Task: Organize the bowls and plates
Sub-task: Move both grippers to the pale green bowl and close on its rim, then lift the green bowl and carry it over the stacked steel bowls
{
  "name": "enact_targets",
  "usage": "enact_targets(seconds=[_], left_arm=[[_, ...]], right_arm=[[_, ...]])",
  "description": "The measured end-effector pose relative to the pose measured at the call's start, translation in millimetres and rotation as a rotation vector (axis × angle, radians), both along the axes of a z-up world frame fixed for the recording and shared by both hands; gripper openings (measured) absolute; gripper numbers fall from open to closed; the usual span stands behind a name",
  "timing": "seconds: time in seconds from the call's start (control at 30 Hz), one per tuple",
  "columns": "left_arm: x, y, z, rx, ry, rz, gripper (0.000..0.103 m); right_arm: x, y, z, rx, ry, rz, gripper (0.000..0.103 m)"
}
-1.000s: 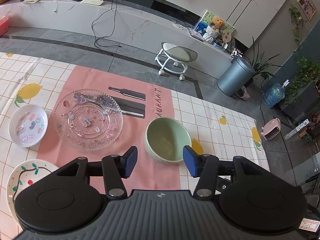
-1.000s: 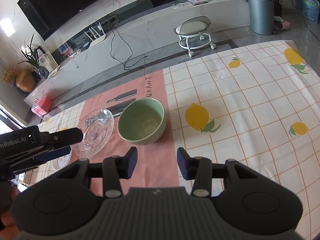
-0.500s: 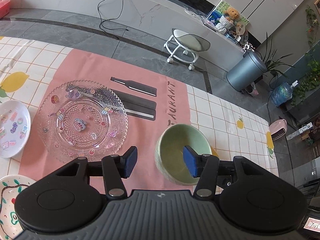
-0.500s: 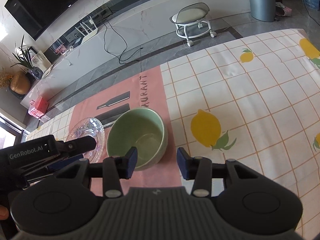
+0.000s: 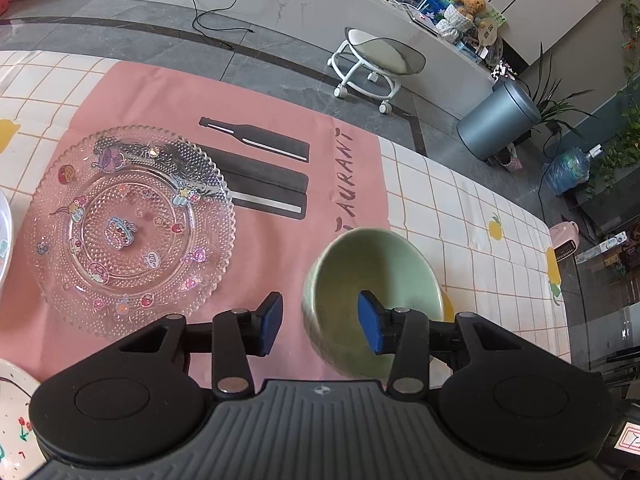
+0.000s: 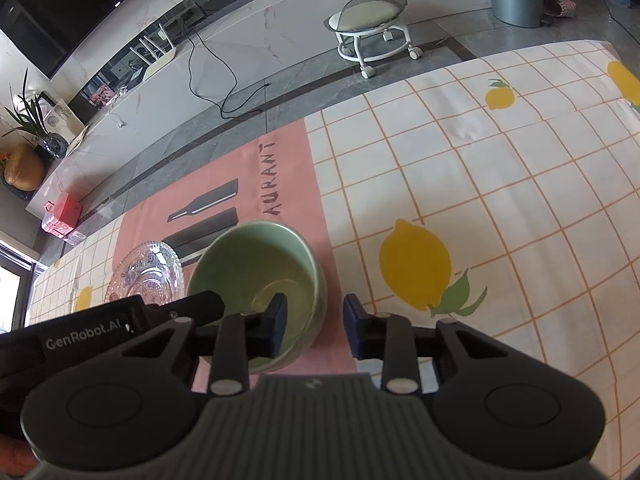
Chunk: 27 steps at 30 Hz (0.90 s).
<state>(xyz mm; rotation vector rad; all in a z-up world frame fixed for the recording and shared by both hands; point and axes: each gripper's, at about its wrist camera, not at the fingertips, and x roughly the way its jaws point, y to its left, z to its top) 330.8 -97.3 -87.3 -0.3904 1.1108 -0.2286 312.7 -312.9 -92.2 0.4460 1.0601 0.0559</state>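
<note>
A green bowl (image 5: 376, 264) stands on the pink placemat (image 5: 280, 112). My left gripper (image 5: 320, 322) is open and straddles the bowl's left rim, with the right pad inside the bowl. My right gripper (image 6: 314, 330) is open and straddles the right rim of the same bowl (image 6: 256, 264), with the left pad inside. A clear glass plate (image 5: 132, 228) with stickers lies on the mat to the left; it also shows in the right wrist view (image 6: 146, 276). The left gripper's body (image 6: 100, 332) shows at the left of the right wrist view.
A white painted plate (image 5: 12, 420) lies at the near left, and the edge of another white plate (image 5: 3, 232) lies beyond it. The lemon-print tablecloth (image 6: 480, 200) spreads to the right. Beyond the table's far edge stand a wheeled stool (image 5: 376, 60) and a grey bin (image 5: 496, 124).
Both grippers have moved forward and down onto the green bowl, from hovering short of it to straddling its rim from opposite sides. Nothing on the table has shifted.
</note>
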Motion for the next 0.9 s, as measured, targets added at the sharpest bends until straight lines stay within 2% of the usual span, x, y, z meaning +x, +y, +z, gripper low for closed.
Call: enact_targets(seconds=[0.23,0.3,0.4,0.6,0.77,0.9], left_arm=[[3.6,-15.5,-9.0,0.095,0.017,-0.026,0.028],[4.1,-18.3,-11.1,0.112,0.017,-0.035,0.017],[3.0,-22.0,-12.3,0.131,0.009,-0.042,0.014],[-2.6,-25.6,-6.8,0.169,0.023,-0.044,0.012],[-19.2,-22.9,9.1,0.176,0.012,-0.039,0.012],[-36.7,-21.5,29.9,0.173,-0.011,-0.037,0.012]], right_arm=[[8.5,2.9,-9.6,-0.02,0.027,0.0,0.019],[9.7,4.1,-11.1,-0.021,0.028,0.002,0.018],[10.4,6.4,-10.6,-0.021,0.025,0.01,0.011],[8.2,10.6,-7.1,-0.04,0.036,0.018,0.01],[-6.0,10.2,1.0,-0.021,0.036,0.02,0.01],[-24.4,11.4,19.1,-0.02,0.007,0.024,0.01]])
